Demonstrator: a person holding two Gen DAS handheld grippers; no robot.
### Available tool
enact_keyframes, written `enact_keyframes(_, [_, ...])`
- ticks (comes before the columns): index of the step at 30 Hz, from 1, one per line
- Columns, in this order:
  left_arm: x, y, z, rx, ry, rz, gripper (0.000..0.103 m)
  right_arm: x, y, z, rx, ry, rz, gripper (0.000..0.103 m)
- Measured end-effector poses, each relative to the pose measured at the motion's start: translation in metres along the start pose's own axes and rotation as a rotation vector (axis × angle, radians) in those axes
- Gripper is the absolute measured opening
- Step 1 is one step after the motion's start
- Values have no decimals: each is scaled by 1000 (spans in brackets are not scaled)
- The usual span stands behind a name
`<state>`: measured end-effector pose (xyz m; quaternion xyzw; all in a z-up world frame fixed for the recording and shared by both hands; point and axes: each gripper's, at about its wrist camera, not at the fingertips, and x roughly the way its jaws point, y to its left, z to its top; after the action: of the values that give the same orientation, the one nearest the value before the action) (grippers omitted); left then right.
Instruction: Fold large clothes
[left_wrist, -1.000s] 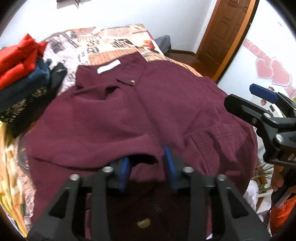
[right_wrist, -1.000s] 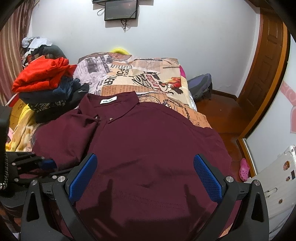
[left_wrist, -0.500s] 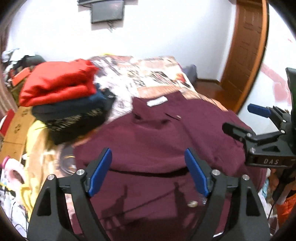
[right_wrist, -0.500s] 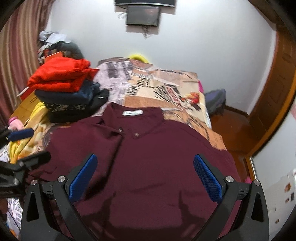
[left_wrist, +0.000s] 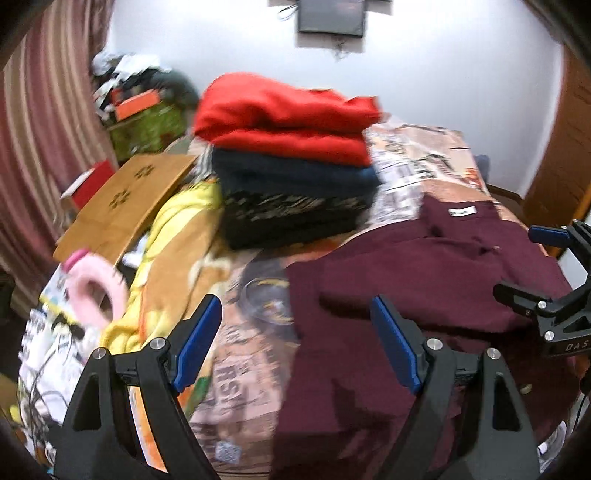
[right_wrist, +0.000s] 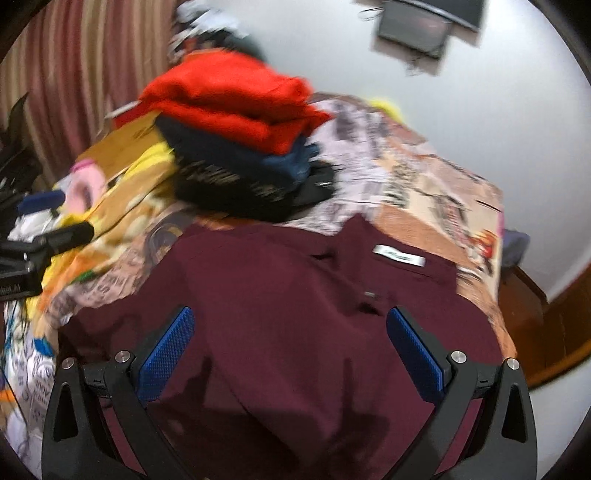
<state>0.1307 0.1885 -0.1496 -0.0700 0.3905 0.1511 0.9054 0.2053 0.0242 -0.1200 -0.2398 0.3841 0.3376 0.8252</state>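
Maroon shirt lies spread on the bed, centre frame, one side apparently folded. Both grippers, left and right, hover with jaws apart, empty; next comes gripping another edge.

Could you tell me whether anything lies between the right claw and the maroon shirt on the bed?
Nothing visible does. The right claw is open directly above the maroon shirt, with only bare fabric between its fingers. The stack of folded clothes sits beyond the shirt's far-left edge.
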Motion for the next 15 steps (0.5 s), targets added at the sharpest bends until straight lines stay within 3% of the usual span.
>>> enact_keyframes(9, [24,24,-25,-69,80,8,82,63,42,15,-105,196,124,98])
enact_keyframes(15, [29,23,-29,-70,91,-12,82,98,54,14,-122,310,118,81])
